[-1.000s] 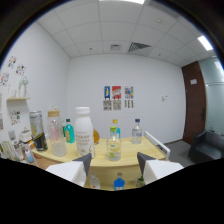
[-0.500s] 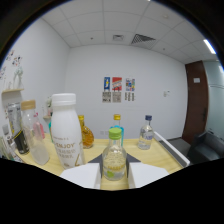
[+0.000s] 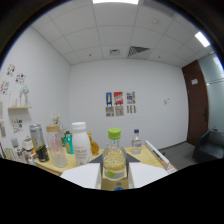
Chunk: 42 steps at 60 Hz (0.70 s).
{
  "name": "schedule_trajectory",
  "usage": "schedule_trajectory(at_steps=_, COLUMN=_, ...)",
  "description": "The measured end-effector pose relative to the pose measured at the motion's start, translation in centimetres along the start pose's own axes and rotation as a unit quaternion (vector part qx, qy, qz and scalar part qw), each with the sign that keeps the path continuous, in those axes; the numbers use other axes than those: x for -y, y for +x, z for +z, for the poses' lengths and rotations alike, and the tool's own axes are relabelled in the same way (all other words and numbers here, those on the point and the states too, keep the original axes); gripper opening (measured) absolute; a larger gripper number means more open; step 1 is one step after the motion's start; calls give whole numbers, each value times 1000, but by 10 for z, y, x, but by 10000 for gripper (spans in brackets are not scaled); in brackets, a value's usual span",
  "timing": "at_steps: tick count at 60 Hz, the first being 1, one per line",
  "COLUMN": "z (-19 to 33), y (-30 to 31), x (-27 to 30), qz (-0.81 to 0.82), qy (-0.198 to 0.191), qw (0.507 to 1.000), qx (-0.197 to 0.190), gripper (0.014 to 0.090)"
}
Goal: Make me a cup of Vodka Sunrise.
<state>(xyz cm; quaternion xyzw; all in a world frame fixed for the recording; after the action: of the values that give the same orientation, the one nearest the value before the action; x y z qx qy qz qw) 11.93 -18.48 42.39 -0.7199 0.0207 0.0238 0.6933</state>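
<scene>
In the gripper view, a clear glass bottle with a light green cap and yellowish contents stands between the two pale fingers of the tool; whether they press on it cannot be told. Just behind, on the yellow wooden bench, stand a white bottle with a white cap, a tall clear jar, a silver can and a small clear water bottle. Three posters hang on the far wall.

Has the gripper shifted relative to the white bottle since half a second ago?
Yes. The gripper, green-capped bottle between its fingers, has pulled back and right: the white bottle looks smaller and farther.
</scene>
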Motion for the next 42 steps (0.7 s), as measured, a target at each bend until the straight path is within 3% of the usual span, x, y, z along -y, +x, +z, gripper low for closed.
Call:
schedule_trajectory(at_steps=7, z=-27, y=10, x=-55, qz=11, qy=-22, qw=1000, qx=-7, gripper=351)
schedule_trajectory(at_steps=23, z=-42, y=19, x=-214, qz=12, qy=-123, qw=992, qx=-22, gripper=352)
schedule_trajectory(at_steps=33, z=-28, y=18, x=-262, qz=-120, qy=-147, qw=982, qx=-18, gripper=351)
schedule_trajectory(at_steps=42, z=-17, y=22, x=-273, qz=-299, qy=-149, qw=942, qx=-8, gripper=352)
